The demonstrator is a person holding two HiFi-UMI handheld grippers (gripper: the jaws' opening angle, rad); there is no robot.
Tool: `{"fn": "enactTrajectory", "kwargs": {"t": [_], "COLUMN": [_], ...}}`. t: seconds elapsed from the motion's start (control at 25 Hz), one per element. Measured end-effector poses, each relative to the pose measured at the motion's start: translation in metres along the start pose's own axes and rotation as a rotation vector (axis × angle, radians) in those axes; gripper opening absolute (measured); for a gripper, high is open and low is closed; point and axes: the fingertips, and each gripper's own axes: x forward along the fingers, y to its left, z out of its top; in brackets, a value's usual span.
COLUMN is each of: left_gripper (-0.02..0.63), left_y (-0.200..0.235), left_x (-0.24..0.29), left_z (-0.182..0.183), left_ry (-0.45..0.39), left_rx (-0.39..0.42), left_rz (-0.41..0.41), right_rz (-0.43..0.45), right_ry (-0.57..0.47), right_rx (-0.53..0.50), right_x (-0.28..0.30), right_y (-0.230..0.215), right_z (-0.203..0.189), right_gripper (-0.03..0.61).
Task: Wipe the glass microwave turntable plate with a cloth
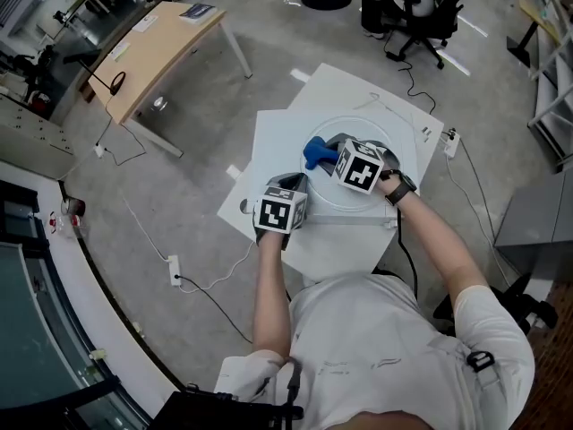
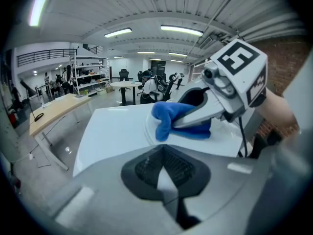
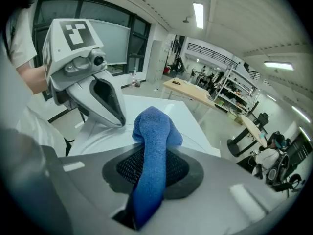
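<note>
The clear glass turntable plate (image 1: 387,195) lies on a white table (image 1: 277,141). My right gripper (image 1: 336,158) is shut on a blue cloth (image 1: 317,153), which is bunched against the plate's left part. In the right gripper view the cloth (image 3: 150,146) runs up between the jaws and hides their gap. In the left gripper view the right gripper (image 2: 177,123) presses the cloth (image 2: 168,119) onto the plate (image 2: 230,143). My left gripper (image 1: 288,186) is at the plate's near-left rim. Its jaws (image 2: 166,173) look shut on that rim, with only a thin pale sliver between them.
The white table stands on a grey floor with cables (image 1: 215,298) beside it. A wooden desk (image 1: 161,47) stands to the far left. Office chairs (image 1: 416,7) are at the back. A power strip (image 1: 450,141) sits at the table's right edge.
</note>
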Motion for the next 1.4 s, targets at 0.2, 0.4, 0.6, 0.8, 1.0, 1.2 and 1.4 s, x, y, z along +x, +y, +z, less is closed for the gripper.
{"fn": "enactTrajectory", "kwargs": {"t": [0.2, 0.4, 0.6, 0.8, 1.0, 1.2, 1.4], "left_gripper": [0.002, 0.002, 0.002, 0.002, 0.002, 0.002, 0.002], "left_y": [0.001, 0.013, 0.014, 0.006, 0.014, 0.002, 0.000], "left_x": [0.000, 0.001, -0.001, -0.003, 0.001, -0.004, -0.004], "left_z": [0.000, -0.003, -0.002, 0.001, -0.002, 0.002, 0.001], "left_ry": [0.002, -0.006, -0.009, -0.002, -0.006, 0.000, -0.003], "left_rx": [-0.002, 0.021, 0.022, 0.009, 0.024, 0.007, -0.001], "left_rz": [-0.004, 0.022, 0.026, 0.001, 0.020, -0.011, -0.009], "right_rz": [-0.102, -0.156, -0.193, -0.164, -0.030, 0.158, 0.243], "right_ry": [0.021, 0.070, 0.132, 0.189, 0.209, 0.219, 0.184], "right_rx": [0.056, 0.092, 0.092, 0.054, -0.001, -0.079, -0.149], "right_x": [-0.010, -0.030, -0.057, -0.080, -0.091, -0.092, -0.079], "right_y": [-0.033, -0.054, -0.064, -0.049, -0.006, 0.051, 0.083], "right_z": [-0.023, -0.051, -0.083, -0.106, -0.108, -0.097, -0.072], "right_gripper": [0.086, 0.086, 0.084, 0.084, 0.081, 0.078, 0.080]}}
